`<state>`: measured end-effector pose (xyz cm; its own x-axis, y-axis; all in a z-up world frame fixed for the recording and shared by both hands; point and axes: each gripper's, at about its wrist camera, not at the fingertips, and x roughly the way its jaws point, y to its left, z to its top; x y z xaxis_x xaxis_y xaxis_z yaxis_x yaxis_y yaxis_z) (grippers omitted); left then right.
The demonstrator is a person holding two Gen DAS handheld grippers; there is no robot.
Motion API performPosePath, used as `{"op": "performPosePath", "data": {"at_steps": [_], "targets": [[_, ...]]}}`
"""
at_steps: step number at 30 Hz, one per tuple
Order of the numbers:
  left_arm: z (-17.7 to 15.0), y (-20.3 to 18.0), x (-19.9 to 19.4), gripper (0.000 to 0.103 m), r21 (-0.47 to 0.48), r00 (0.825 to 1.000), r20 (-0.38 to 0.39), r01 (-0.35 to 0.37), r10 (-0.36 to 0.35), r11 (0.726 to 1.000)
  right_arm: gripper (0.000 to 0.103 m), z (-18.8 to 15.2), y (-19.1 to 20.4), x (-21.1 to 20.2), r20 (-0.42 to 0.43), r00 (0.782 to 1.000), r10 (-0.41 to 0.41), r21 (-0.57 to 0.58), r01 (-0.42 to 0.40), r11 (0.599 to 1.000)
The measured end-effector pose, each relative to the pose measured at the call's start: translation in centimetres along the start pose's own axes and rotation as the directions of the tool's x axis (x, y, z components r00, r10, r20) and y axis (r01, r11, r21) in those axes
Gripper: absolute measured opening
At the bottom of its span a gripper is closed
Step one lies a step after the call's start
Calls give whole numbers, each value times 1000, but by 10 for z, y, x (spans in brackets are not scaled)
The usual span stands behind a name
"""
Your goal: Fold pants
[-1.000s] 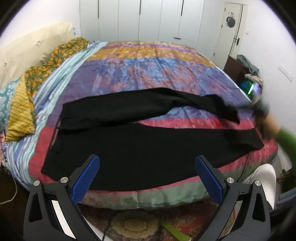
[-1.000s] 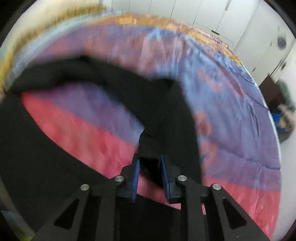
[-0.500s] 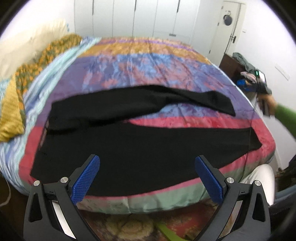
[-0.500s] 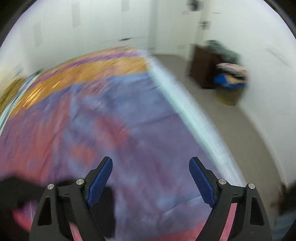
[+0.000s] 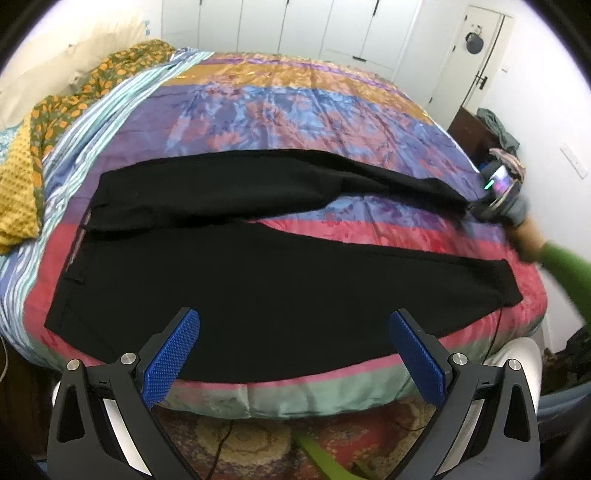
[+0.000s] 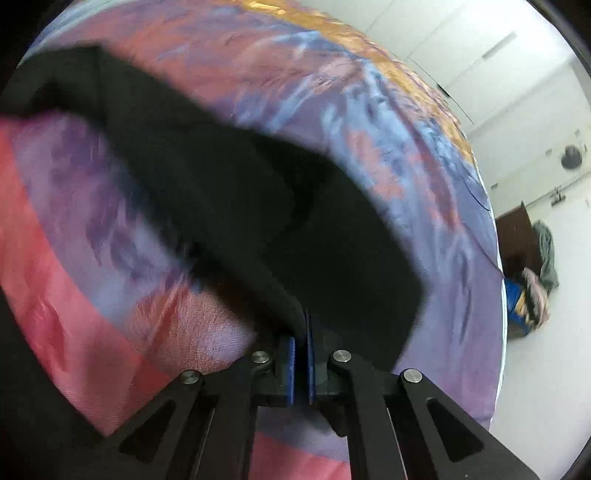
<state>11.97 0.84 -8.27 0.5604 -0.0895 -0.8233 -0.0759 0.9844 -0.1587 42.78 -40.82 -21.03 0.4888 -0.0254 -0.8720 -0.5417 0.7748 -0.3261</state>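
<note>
1. Bedroom: white wardrobe doors (image 5: 332, 33) along the far wall, a white door (image 5: 476, 55) at the far right, patterned rug (image 5: 236, 439) on the floor below the bed's near edge.
2. Bed (image 5: 295, 107): multicoloured quilt, much of its far half bare; pillows (image 5: 55, 107) and a mustard cloth (image 5: 16, 188) at the left end.
3. Black pants (image 5: 266, 291): spread across the near half, waistband at the left, legs running right. Near leg lies flat, its lower side close to the mattress edge; far leg angles away, a wedge of quilt showing between the two.
4. Left gripper (image 5: 293, 354): released, jaws wide, nothing between the blue pads, hovering over the near edge.
5. Right gripper (image 6: 301, 354): clenched on the hem of the far leg near the right edge of the bed, cloth pinched between the pads; green sleeve (image 5: 565, 266) behind it.
6. Dark cabinet (image 5: 476, 133) with heaped clothing beside the right wall.
</note>
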Motion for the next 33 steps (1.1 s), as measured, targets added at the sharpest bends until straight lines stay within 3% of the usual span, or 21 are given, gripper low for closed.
{"op": "performPosePath", "data": {"at_steps": [3, 5, 7, 8, 9, 10, 11, 12, 14, 17, 18, 19, 20, 21, 23, 26, 28, 30, 32, 33], "targets": [[0, 1, 11, 102, 0, 1000, -18, 16, -16, 1000, 5, 33, -46, -63, -2, 978, 209, 104, -208, 973], [2, -1, 22, 102, -12, 998, -41, 50, -51, 999, 5, 73, -75, -76, -24, 963, 267, 139, -261, 955], [5, -6, 30, 102, -20, 995, -62, 77, -78, 997, 9, 116, -111, -71, -30, 966, 257, 198, -247, 949], [7, -9, 31, 102, -23, 994, -64, 89, -90, 996, 20, 133, -129, -61, -4, 974, 226, 252, -218, 943], [8, -11, 30, 102, -23, 993, -63, 96, -98, 995, 62, 142, -146, -49, 6, 990, 144, 302, -139, 943], [9, -13, 28, 102, -19, 993, -59, 101, -102, 995, 92, 145, -161, -36, -2, 1000, 19, 353, -17, 935], [8, -14, 24, 102, -8, 994, -51, 98, -98, 995, 93, 143, -176, -21, -34, 995, -98, 410, 103, 906], [7, -14, 22, 102, 5, 995, -45, 85, -84, 996, 93, 135, -183, -10, -64, 989, -135, 460, 149, 875], [3, -11, 24, 102, 18, 998, -47, 53, -52, 998, 93, 106, -196, 8, -78, 989, -122, 572, 145, 808], [0, -3, 40, 102, -14, 994, -93, 59, -60, 998, 87, 45, -199, 38, 7, 1000, 23, 757, -20, 654], [1, -2, 46, 102, -33, 991, -110, 71, -74, 997, 76, 22, -193, 55, 78, 990, 122, 818, -133, 560], [1, -1, 49, 102, -43, 989, -118, 82, -86, 996, 71, 10, -193, 69, 137, 973, 187, 850, -212, 482], [2, -2, 51, 102, -45, 988, -123, 90, -95, 995, 70, -6, -186, 85, 221, 944, 247, 876, -303, 375], [3, -5, 52, 102, -37, 988, -123, 86, -90, 996, 69, -8, -181, 98, 268, 926, 267, 882, -347, 319], [4, -10, 53, 102, -12, 990, -123, 64, -65, 998, 68, -5, -167, 117, 321, 908, 268, 881, -390, 267], [3, -9, 57, 102, -11, 989, -143, 45, -46, 999, 65, 20, -155, 137, 355, 906, 231, 878, -408, 252], [4, -6, 60, 102, -14, 988, -153, 31, -32, 999, 9, 32, -152, 131, 323, 926, 194, 877, -370, 306], [7, 3, 62, 102, -18, 991, -136, 3, -6, 1000, 9, 36, -152, 110, 315, 942, 111, 851, -333, 405], [15, 15, 70, 102, -20, 993, -119, -20, 17, 1000, 13, 30, -148, 107, 173, 983, 54, 849, -177, 498], [21, 22, 75, 102, -15, 994, -105, -35, 33, 999, 34, 29, -147, 113, 86, 996, 40, 851, -94, 516]]}}
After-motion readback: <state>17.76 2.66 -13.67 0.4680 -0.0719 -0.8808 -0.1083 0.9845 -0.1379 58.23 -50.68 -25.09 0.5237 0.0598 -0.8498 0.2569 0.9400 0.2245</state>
